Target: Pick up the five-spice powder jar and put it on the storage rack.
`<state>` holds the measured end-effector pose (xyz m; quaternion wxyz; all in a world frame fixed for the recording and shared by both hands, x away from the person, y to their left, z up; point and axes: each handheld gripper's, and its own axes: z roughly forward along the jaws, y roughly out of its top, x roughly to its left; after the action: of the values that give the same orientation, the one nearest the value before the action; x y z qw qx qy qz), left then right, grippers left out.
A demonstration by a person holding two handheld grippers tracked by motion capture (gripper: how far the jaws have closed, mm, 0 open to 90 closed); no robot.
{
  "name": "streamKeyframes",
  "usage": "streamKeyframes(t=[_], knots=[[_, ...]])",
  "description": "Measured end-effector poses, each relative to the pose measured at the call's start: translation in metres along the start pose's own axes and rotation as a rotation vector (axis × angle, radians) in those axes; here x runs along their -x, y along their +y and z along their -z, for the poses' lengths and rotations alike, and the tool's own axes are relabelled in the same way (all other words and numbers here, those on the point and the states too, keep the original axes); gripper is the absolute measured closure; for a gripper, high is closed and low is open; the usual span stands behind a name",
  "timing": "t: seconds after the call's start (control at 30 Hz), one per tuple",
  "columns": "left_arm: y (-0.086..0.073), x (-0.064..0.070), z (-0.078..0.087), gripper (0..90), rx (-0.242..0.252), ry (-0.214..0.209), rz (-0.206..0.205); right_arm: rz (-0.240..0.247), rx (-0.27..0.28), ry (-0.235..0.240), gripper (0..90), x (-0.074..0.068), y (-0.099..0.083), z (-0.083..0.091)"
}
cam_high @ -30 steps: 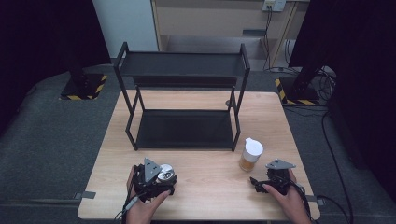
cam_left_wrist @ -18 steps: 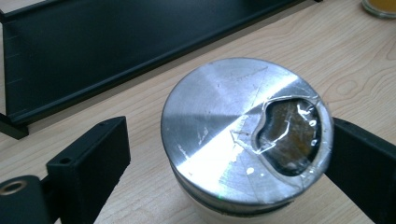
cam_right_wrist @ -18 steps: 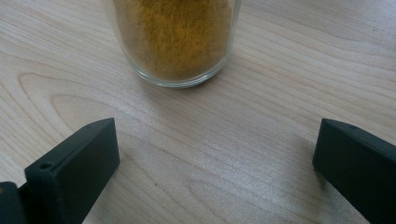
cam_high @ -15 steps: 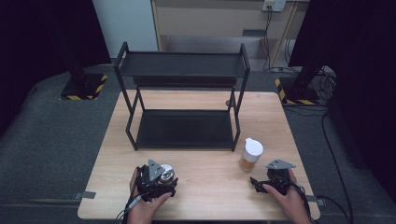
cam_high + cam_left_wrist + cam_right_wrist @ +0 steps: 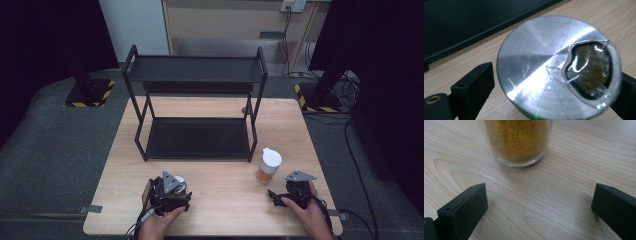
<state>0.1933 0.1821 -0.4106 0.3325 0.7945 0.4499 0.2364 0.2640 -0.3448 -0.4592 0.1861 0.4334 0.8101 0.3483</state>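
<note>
One round silver tin (image 5: 554, 67), brushed lid, clear window

- Between the left gripper's (image 5: 549, 100) matt black plastic jaws: a tin (image 5: 554, 67) with a brushed, glossy metal lid; its torn window shows crinkled clear film
- Ahead of the right gripper (image 5: 539, 212): a smooth clear glass jar (image 5: 517, 142) holding grainy yellow powder
- Beneath both: a table (image 5: 564, 195) of pale, matt wood grain
</note>
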Motion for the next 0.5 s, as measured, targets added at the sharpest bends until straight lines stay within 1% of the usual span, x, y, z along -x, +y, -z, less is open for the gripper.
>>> streamKeyframes(t=[0.1,0.23,0.5], knots=[[0.0002,-0.0028,-0.0028,6.7,-0.01,-0.008,0.012,0.0,0.0,0.0,1.4,0.0,0.0,0.0],[0.0,-0.0041,-0.0039,9.0,-0.013,-0.01,0.014,0.0,0.0,0.0,1.4,0.0,0.0,0.0],[0.0014,-0.0039,-0.0063,13.8,-0.024,-0.025,0.001,0.0,0.0,0.0,1.4,0.0,0.0,0.0]])
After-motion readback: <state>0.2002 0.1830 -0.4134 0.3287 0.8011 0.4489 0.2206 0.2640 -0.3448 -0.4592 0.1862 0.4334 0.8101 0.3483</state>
